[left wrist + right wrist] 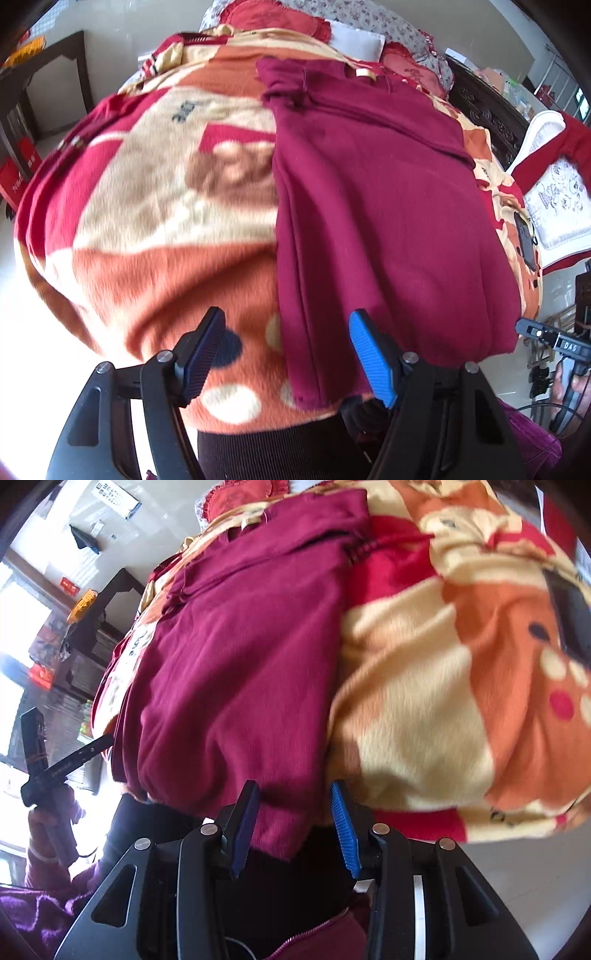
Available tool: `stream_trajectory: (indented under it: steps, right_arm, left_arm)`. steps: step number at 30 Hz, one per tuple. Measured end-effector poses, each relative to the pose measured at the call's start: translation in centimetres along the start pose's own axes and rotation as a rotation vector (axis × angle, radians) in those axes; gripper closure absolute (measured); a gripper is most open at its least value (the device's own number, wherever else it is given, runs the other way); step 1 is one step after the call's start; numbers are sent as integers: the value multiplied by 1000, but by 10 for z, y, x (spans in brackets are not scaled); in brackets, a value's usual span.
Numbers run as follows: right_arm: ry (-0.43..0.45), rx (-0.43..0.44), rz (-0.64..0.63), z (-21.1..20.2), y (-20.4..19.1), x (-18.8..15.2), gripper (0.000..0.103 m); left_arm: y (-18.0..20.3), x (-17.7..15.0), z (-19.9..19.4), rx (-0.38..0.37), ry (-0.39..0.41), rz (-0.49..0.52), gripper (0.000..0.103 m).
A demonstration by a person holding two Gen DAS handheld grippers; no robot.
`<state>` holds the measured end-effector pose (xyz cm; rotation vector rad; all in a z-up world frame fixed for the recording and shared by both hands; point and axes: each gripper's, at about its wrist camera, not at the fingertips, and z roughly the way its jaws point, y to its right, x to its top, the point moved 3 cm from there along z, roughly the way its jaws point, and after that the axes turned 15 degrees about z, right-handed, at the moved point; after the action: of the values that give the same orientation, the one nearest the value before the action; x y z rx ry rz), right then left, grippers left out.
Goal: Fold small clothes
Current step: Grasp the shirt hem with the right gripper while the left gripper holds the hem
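Note:
A maroon garment (373,206) lies flat on the bed, folded lengthwise, collar at the far end and hem toward me. My left gripper (288,317) hovers open over the garment's near left edge, one black pad (203,358) above the blanket, the blue pad (373,362) above the cloth. In the right wrist view the same garment (229,672) fills the left half. My right gripper (294,788) stands open, jaws apart by a small gap, over the near right corner of the hem. The pads press on no cloth.
An orange, cream and red fleece blanket (155,221) covers the bed. A dark phone (524,240) lies on it at the right. Red pillows (273,18) are at the head, with a white embroidered cushion (554,199) and dark carved furniture (487,107) beside the bed.

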<state>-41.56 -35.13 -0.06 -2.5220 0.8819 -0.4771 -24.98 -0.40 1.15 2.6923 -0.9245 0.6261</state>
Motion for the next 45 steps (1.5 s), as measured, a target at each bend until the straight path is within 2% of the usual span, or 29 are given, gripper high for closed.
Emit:
stream_trajectory:
  steps: [7,15,29,31,45]
  right_arm:
    - [-53,75,50,11,5,-9,82]
    - [-71,77,77,17,3,-8,82]
    - [-72,85,101,21,5,-8,82]
    - [-59,80,91,19,4,-8,87]
    - [-43,56,29,12,1,-12,98]
  left_arm:
    - [3,-7,6,0,-34,-5,29]
    - [12,-7,14,15,-53,32,29]
    - [10,-8,16,13,-59,31,30]
    - [10,-8,17,14,-60,31,30]
    - [14,-7,18,0,-68,40,36]
